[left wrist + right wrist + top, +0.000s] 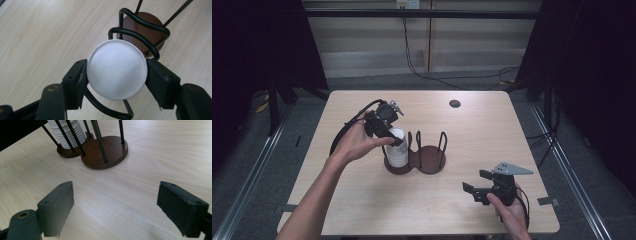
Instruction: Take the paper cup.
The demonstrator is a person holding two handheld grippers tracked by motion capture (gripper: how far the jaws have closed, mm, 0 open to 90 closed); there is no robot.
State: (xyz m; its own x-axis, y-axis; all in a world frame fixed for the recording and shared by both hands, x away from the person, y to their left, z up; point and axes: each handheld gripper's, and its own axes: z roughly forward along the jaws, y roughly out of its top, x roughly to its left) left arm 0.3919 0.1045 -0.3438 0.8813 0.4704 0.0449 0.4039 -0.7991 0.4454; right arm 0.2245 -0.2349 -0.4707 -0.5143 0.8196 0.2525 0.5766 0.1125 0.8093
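A stack of white cups stands in the left ring of a two-ring holder with dark wooden bases and black wire loops, at the table's middle. My left gripper comes down over the stack from the upper left. In the left gripper view both pads touch the sides of the top cup, so the left gripper is shut on it. The holder's right ring holds nothing. My right gripper hovers open near the front right, with nothing between its jaws, facing the holder and ribbed cup stack.
The light wooden table has a small dark round hole near its far edge. Black cables run across the floor behind the table. Dark curtains flank both sides.
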